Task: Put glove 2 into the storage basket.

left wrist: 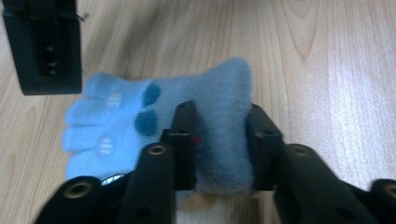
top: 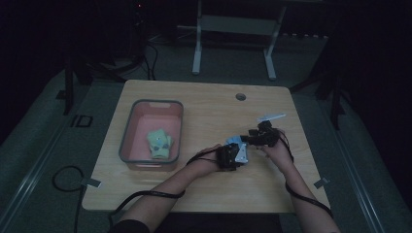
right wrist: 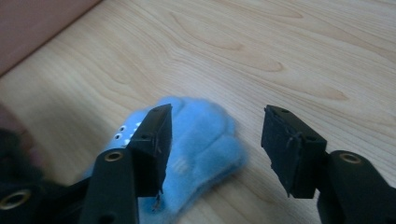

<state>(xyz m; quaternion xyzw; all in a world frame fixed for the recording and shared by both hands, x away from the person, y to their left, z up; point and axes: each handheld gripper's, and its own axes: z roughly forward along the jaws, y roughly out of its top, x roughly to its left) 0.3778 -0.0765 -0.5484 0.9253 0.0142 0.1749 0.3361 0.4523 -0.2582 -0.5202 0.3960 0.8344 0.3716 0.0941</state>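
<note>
A small light blue sock (left wrist: 154, 116) (fuzzy, with darker blue dots) lies on the wooden desk (top: 204, 97), and its grey-blue cuff sits between the jaws of the left hand-held gripper (left wrist: 223, 135), which are closed on it. The toe end of the sock points away from this hand-held gripper. The right hand-held gripper (right wrist: 217, 140) hangs just above the sock with its jaws spread apart, and they hold nothing. To the left of the left hand-held gripper stands a grey bin (top: 127, 127) with a pink floor, well apart, and a green sock (top: 160, 143) lies inside it.
</note>
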